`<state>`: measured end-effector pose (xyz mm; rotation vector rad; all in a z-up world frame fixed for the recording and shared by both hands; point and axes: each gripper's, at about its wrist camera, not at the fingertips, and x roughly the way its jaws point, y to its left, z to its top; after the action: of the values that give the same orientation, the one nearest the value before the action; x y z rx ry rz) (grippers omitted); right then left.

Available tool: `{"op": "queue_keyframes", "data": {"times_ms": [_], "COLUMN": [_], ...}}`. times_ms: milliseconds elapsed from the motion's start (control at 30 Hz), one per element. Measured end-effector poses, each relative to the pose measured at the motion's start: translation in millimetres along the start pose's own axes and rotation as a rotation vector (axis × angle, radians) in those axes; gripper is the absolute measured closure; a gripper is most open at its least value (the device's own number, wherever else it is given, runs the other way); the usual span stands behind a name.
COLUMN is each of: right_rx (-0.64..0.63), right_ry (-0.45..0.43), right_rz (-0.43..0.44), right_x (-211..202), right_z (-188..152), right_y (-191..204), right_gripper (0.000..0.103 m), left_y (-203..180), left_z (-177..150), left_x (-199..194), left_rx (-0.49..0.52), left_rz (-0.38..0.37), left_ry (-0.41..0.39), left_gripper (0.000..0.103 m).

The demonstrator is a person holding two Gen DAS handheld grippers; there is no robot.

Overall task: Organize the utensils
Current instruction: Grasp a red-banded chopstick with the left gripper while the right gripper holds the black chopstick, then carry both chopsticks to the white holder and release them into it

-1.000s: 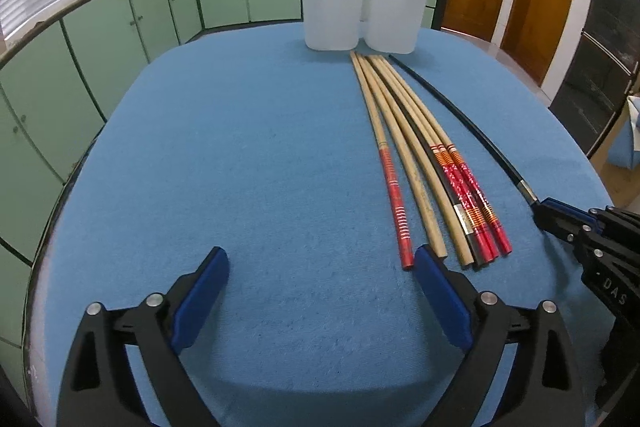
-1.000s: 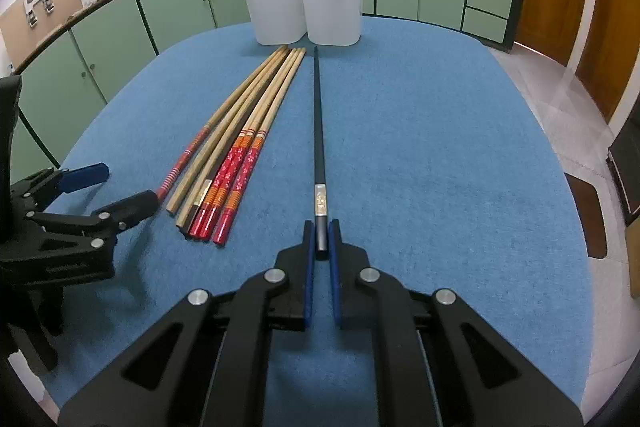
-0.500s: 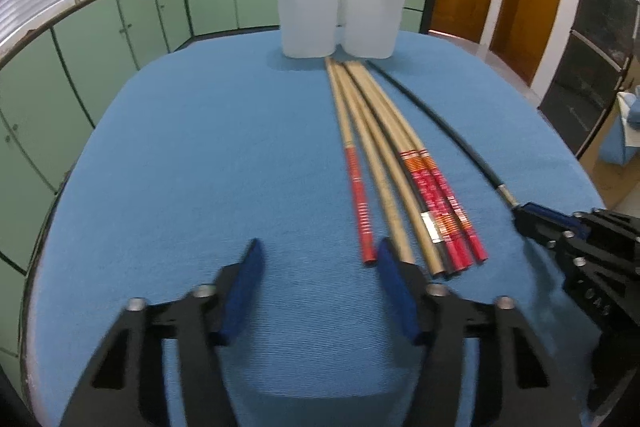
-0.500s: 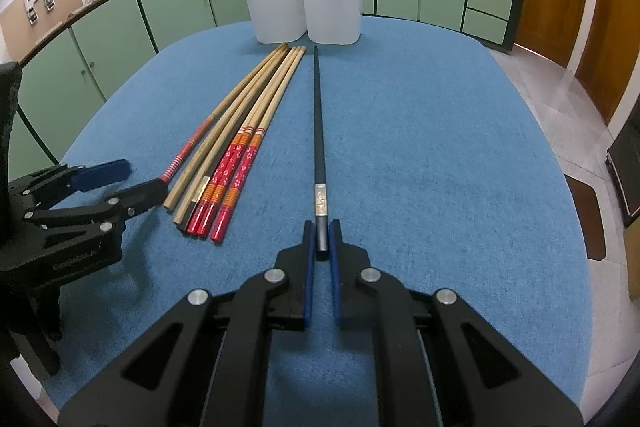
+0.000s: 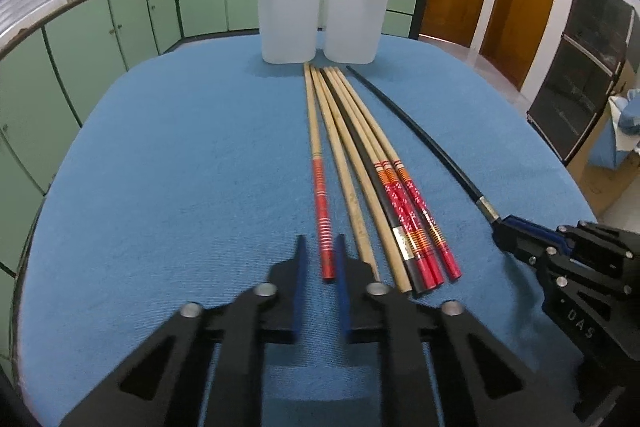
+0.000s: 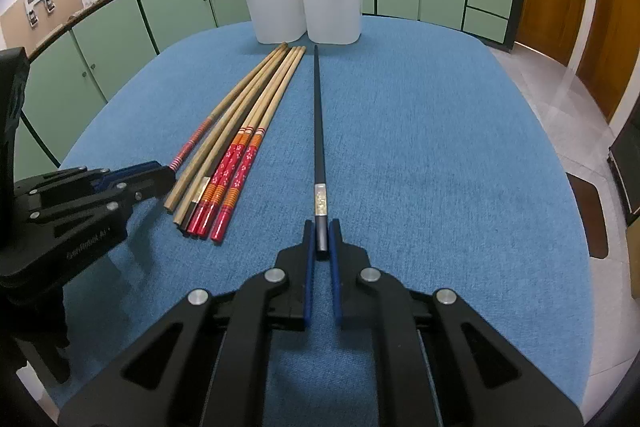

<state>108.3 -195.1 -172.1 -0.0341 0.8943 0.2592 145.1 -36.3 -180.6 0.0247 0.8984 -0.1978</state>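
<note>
Below, on the blue desk (image 6: 440,147), the right hand-held gripper (image 6: 321,247), lettered "DAS", pinches a black chopstick (image 6: 318,131), while the left hand-held gripper (image 5: 320,263) narrowly straddles a red-ended chopstick (image 5: 322,203).

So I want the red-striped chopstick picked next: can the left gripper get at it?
Probably yes. The left gripper already straddles the chopstick's near end, nothing between; a plain chopstick lies close beside it.
</note>
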Motion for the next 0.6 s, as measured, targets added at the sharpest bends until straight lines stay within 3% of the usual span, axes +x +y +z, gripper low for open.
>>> {"op": "queue_keyframes", "data": {"times_ms": [267, 600], "right_rx": [0.022, -0.024], "right_ry": [-0.025, -0.159], "right_rz": [0.028, 0.033], "right_x": [-9, -61], "right_z": [1, 37], "right_y": [-7, -14], "right_gripper": [0.097, 0.097], "left_y": [2, 11], "left_z": [1, 37], "left_x": [-12, -81], "left_rx": [-0.007, 0.035], "left_rz": [0.000, 0.013], "left_ry": [-0.028, -0.198], "left_gripper": [0.097, 0.097]}}
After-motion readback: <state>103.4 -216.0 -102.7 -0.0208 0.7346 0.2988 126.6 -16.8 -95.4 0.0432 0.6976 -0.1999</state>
